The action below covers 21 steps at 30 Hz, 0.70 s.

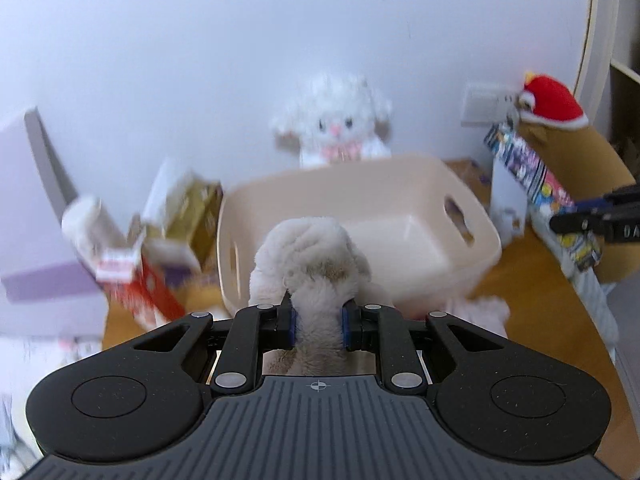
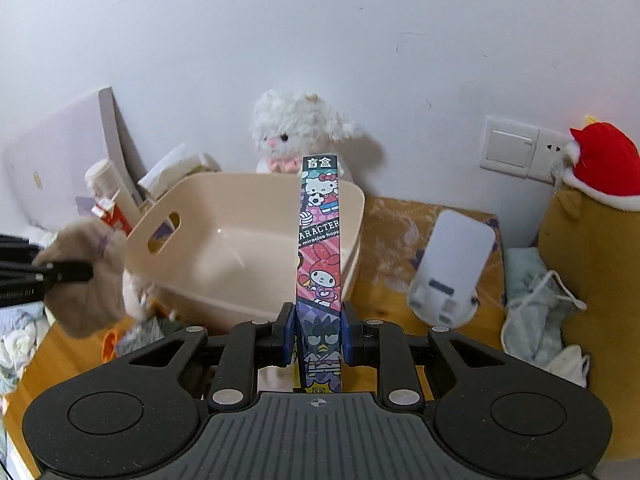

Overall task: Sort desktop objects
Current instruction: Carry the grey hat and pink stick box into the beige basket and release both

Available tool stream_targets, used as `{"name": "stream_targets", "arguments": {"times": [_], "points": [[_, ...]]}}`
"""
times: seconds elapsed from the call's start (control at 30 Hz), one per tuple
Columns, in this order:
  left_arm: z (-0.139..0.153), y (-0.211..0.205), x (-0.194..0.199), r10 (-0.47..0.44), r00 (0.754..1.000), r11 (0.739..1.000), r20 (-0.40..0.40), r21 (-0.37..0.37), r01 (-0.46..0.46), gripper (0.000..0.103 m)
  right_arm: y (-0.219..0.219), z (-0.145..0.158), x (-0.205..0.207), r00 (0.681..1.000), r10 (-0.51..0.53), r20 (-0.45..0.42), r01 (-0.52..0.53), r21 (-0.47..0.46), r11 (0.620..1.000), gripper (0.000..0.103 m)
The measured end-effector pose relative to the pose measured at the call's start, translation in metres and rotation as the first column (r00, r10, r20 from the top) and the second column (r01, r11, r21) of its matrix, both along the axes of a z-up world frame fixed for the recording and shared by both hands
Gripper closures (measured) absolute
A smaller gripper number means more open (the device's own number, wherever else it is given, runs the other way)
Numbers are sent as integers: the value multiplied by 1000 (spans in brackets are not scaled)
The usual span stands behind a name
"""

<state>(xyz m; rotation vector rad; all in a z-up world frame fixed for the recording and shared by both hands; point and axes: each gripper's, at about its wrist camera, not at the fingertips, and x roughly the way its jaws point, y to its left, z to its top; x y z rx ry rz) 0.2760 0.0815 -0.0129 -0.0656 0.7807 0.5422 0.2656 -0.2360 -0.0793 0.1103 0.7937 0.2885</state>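
Gripping a beige plush toy (image 1: 316, 252), the left gripper (image 1: 319, 322) is squeezing the soft fur between its blue pads, with the toy bulging out above the jaws. It is hanging in front of the cream basket (image 1: 476, 220), whose inside is showing bare. From the right wrist view the same plush toy (image 2: 86, 280) is sitting to the left of the basket (image 2: 356, 200), with the left gripper's black fingers (image 2: 64, 272) crossing it.

Over on the other side, the right gripper (image 2: 319, 330) is clamping a tall cartoon box (image 2: 320, 240), printed with cat and rabbit characters, held upright with its narrow face toward the camera. The box is standing in front of the basket's right half in this view.

Behind the basket a white fluffy lamb (image 2: 296, 132) is leaning against the wall. To the left, a heap of cartons (image 1: 172, 220) and a white tube (image 2: 108, 184) are crowding together. To the right, a white stand (image 2: 452, 264) is lying on the patterned cloth, near crumpled grey fabric (image 2: 536, 300). A brown plush in a red hat (image 2: 600, 172) is filling the far right corner, just beside the wall switch (image 2: 510, 152).
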Motion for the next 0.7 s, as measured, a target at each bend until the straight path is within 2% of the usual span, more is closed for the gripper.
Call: {"name": "stream_targets", "arguments": {"times": [0.17,0.3,0.4,0.5,0.7], "points": [[3,21,30,-30,999,997,31,73,28,84,4,4,32,999,-25,24,24,29,999,82],[-10,38,56,-24,1000,996,13,85,23,84,16,3,54,996,-51,75,49,34,998,82],[-27,47,74,-27,999,997,-22,71,28,84,27,-7,70,995,-71,63,67,57,996,82],[-48,58,90,20,997,1000,-76,16,-18,84,37,-21,83,997,-74,21,72,74,995,82],[-80,63,108,29,985,999,-173,-28,-34,84,59,-46,95,997,-50,-58,52,36,998,82]]}}
